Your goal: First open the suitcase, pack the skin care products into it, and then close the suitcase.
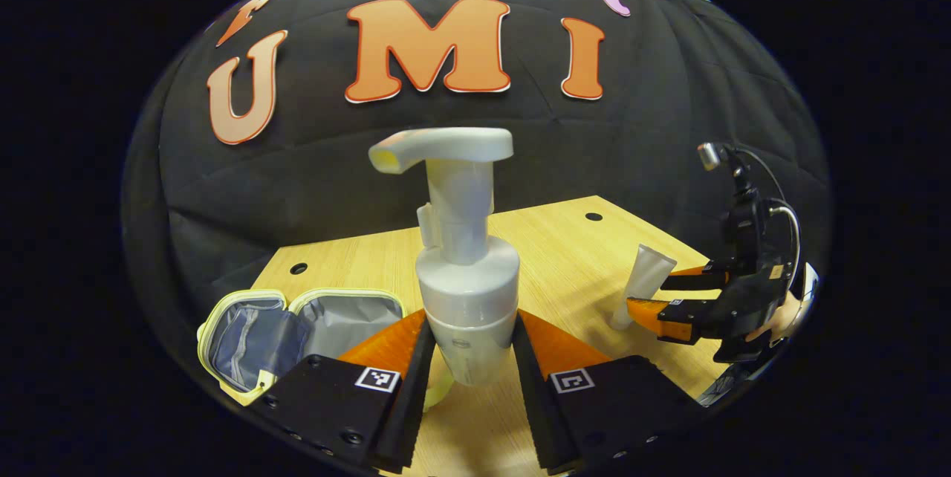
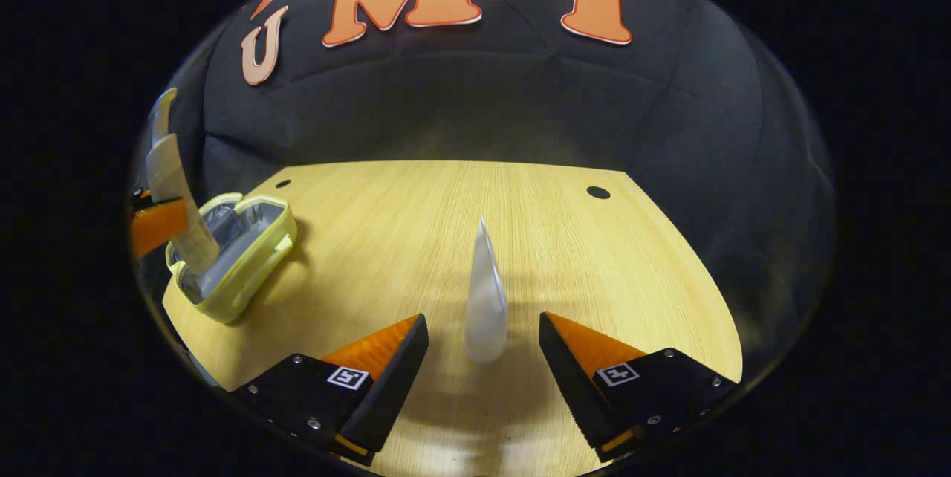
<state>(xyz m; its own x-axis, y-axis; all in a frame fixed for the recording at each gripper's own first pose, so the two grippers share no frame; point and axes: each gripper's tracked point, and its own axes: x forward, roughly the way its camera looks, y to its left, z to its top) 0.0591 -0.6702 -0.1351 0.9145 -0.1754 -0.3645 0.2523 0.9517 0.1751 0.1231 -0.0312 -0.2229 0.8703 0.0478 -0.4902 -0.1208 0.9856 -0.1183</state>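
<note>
Left claw [image 1: 473, 358] clamps the white plastic pump bottle [image 1: 464, 269] above the wooden tabletop [image 2: 416, 239] — right claw [image 2: 483, 347] gapes around a white tube [image 2: 485, 299]; pale yellow zip suitcase [image 2: 238, 258] lies open at left.

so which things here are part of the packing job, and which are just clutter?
Job:
- pump bottle, clamped in the left tongs
- tube, standing between the open right tongs
- open case

Not job:
- wooden table; no loose clutter on it
- black cloth wall
</note>
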